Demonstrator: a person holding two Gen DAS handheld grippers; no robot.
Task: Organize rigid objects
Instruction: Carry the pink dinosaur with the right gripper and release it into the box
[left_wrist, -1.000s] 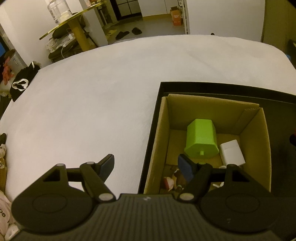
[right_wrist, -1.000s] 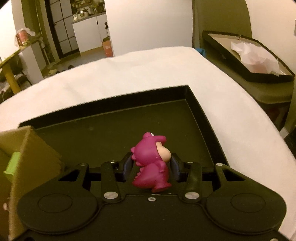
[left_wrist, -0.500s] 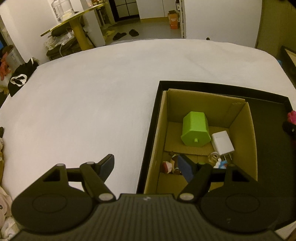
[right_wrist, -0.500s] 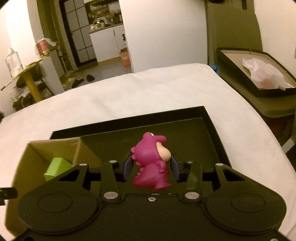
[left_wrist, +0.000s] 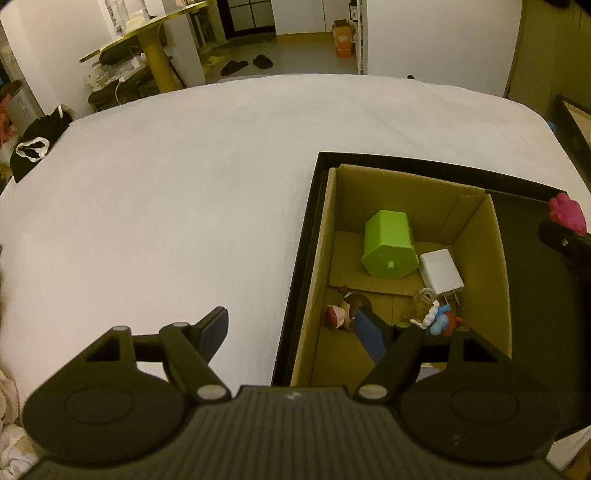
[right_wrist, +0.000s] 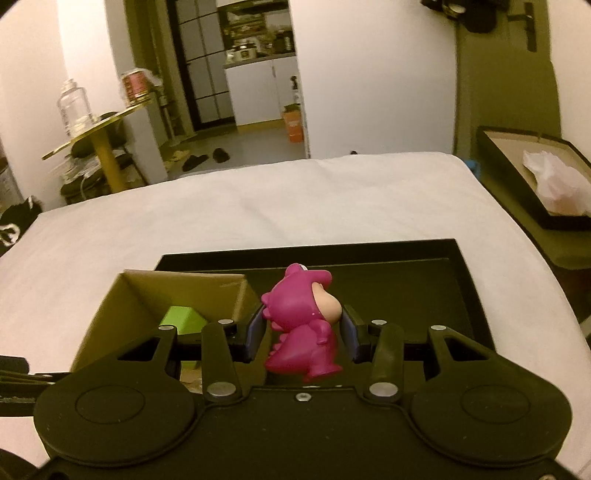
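Observation:
My right gripper (right_wrist: 302, 334) is shut on a magenta dinosaur figurine (right_wrist: 301, 321), held above the black tray (right_wrist: 424, 291); the figurine (left_wrist: 567, 214) also shows at the right edge of the left wrist view. A cardboard box (left_wrist: 476, 240) sits in the tray's left part (left_wrist: 301, 266). It holds a green block (left_wrist: 389, 245), a white charger (left_wrist: 439, 271) and several small figures (left_wrist: 436, 319). My left gripper (left_wrist: 291, 330) is open and empty over the box's near left edge and the white surface.
A white cloth-covered surface (left_wrist: 166, 192) spreads left and beyond the tray. A second black tray with white paper (right_wrist: 546, 181) sits off to the right. A yellow side table (right_wrist: 99, 147) with a jar, slippers and a doorway lie beyond.
My right gripper has risen with the figurine, so the cardboard box came into its view. The left gripper drew back a little, showing more of the box and tray.

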